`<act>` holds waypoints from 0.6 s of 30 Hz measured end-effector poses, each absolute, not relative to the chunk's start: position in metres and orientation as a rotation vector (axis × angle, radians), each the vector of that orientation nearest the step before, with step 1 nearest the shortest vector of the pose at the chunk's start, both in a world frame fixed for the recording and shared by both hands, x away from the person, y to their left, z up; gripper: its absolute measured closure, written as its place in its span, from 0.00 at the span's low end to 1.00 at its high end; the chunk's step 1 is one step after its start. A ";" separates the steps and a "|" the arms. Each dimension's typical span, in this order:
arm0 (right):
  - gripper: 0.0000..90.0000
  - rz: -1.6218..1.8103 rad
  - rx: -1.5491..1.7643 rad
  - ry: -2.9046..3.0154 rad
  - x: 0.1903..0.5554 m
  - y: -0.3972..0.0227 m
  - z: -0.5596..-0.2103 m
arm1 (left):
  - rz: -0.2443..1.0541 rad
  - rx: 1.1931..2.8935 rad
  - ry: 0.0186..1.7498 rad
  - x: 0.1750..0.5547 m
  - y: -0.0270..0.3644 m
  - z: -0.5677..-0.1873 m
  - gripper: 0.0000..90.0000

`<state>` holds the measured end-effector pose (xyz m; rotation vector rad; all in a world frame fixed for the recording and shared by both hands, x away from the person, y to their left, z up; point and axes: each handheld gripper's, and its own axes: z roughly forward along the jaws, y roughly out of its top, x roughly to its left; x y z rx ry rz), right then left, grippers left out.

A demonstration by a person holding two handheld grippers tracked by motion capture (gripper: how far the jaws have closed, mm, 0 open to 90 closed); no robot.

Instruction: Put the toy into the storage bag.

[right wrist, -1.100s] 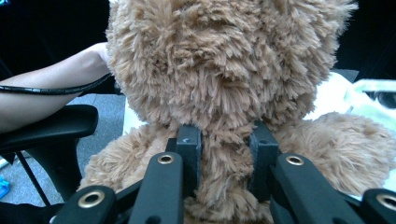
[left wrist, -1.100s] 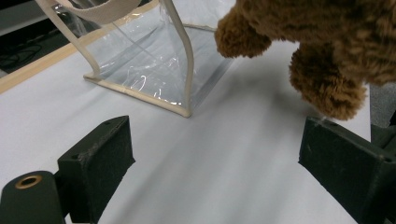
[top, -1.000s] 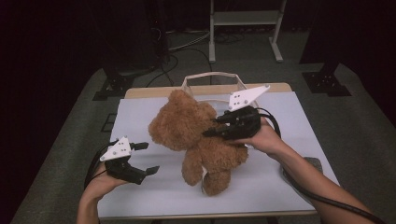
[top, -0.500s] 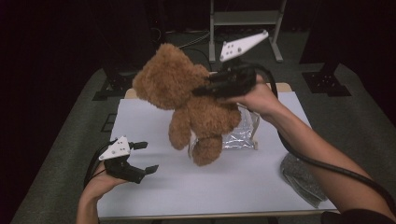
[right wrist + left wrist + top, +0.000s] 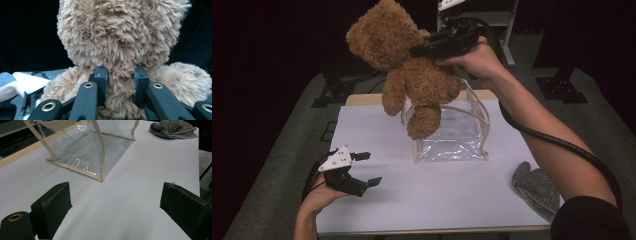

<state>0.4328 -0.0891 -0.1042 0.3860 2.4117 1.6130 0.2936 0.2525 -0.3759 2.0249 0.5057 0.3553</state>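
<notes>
My left gripper [image 5: 365,169] rests spread on the smooth white table [image 5: 377,127]. Midway, a clear boxy plastic bag [image 5: 451,133] stands; above it my right gripper [image 5: 120,80] pinches the shaggy brown teddy bear [image 5: 409,67].

You have a fluffy brown teddy bear [image 5: 412,65] hanging upright in the air, one foot dipping over the open clear plastic bag [image 5: 452,135] standing on the table.

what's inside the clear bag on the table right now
The clear bag looks empty: its floor shows bare through the walls. The teddy bear, held by the right gripper, hangs above it and its foot covers the near-left corner.
</notes>
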 end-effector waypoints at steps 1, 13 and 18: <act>0.79 1.611 0.397 2.409 0.436 -0.089 -0.104 | 0.355 2.027 0.504 0.294 0.252 -0.376 0.10; 0.79 1.577 0.511 2.364 0.481 -0.084 -0.103 | 0.342 2.039 0.499 0.295 0.250 -0.378 0.10; 0.79 1.565 0.556 2.338 0.492 -0.084 -0.101 | 0.340 2.038 0.497 0.294 0.250 -0.378 0.10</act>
